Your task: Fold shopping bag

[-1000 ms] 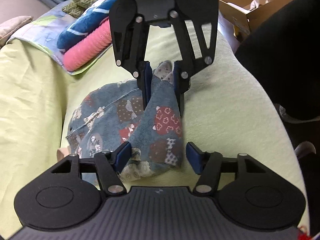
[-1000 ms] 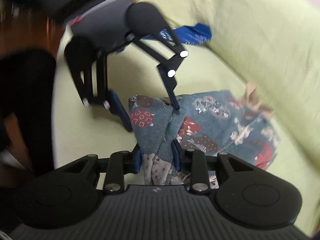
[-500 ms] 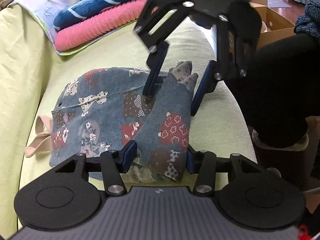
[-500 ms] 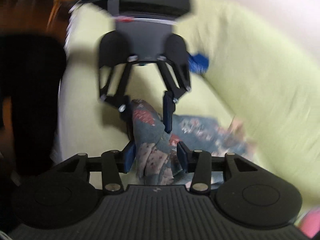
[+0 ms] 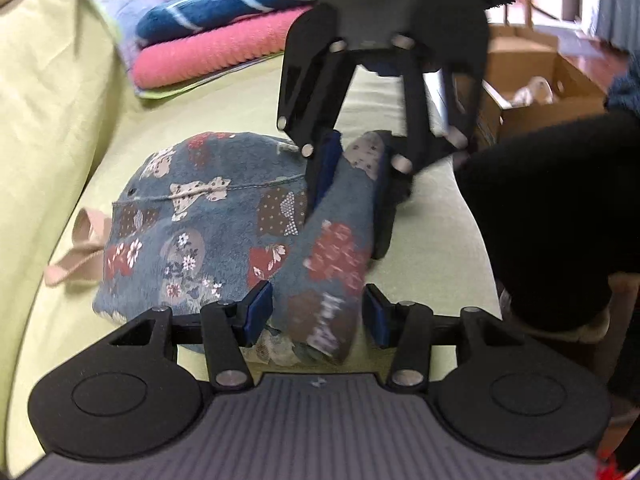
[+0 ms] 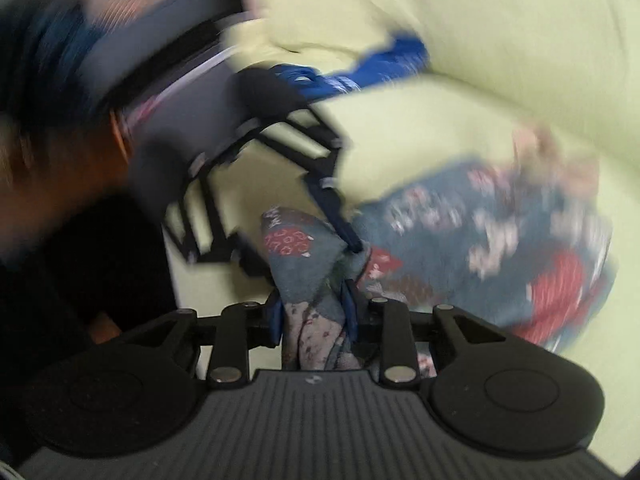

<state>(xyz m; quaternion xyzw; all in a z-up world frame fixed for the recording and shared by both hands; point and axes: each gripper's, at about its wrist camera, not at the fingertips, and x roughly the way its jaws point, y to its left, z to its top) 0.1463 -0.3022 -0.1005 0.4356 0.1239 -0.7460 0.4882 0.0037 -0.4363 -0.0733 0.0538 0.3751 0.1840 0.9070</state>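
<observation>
The shopping bag point(image 5: 192, 220), blue fabric with patchwork prints, lies on a yellow-green cushion point(image 5: 420, 240). One edge is pulled up into a ridge running between my two grippers. My left gripper point(image 5: 316, 314) has its blue pads pressed on the near end of that ridge. At the far end my right gripper point(image 5: 354, 172) pinches the pale-printed corner. The right wrist view is blurred; there my right gripper point(image 6: 312, 316) is shut on the bag point(image 6: 480, 240), and the left gripper point(image 6: 300, 236) holds the opposite corner. Beige handles point(image 5: 80, 256) stick out on the left.
Folded pink point(image 5: 208, 52) and blue point(image 5: 224, 4) towels are stacked at the cushion's far end. A cardboard box point(image 5: 532, 92) stands off the cushion at the right, beside a person's black-clad leg point(image 5: 560, 200). A blue cloth point(image 6: 380, 64) lies against the backrest.
My left gripper's fingers have closed in on the fold. The right gripper opened briefly, then shut again on the far corner, and the ridge has been drawn up.
</observation>
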